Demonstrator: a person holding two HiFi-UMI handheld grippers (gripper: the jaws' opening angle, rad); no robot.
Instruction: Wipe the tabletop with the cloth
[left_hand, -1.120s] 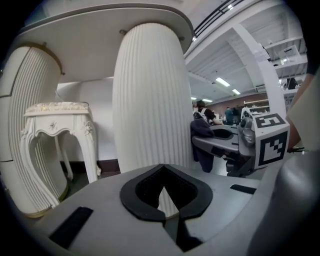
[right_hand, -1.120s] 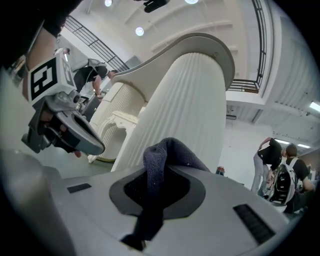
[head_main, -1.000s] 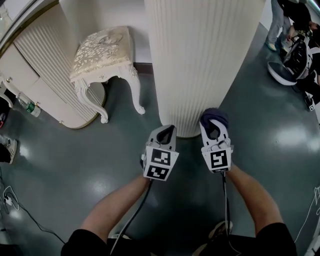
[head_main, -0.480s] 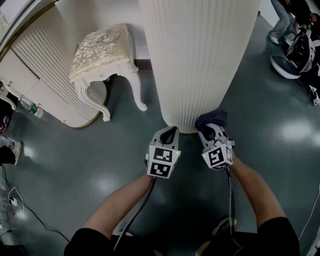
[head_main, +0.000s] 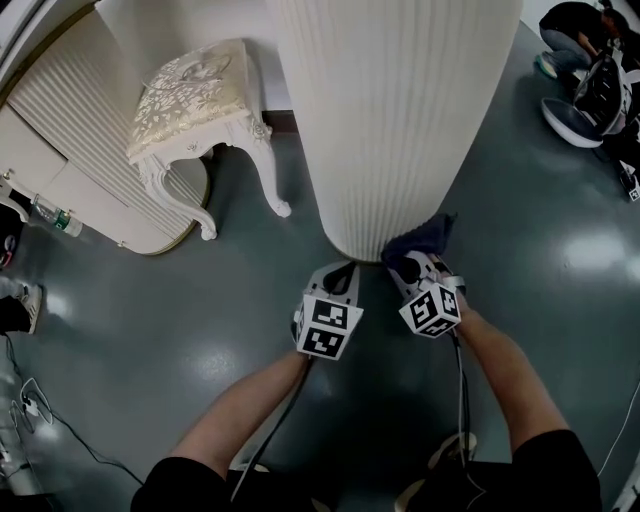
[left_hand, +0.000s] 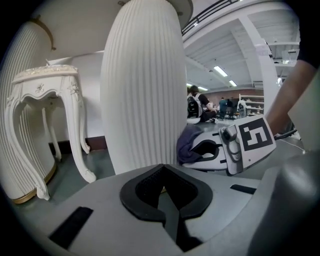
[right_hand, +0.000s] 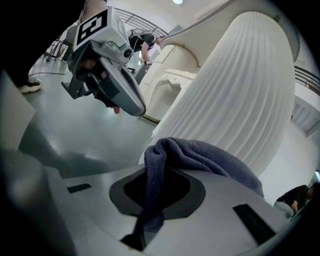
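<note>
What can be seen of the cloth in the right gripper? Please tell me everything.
The cloth is dark blue-grey and looks like soft terry. It is bunched, not spread. The right gripper is shut on one fold, which runs down between its pads; the rest bulges out in front. It is held close beside the white ribbed column; whether it touches the column cannot be told.
</note>
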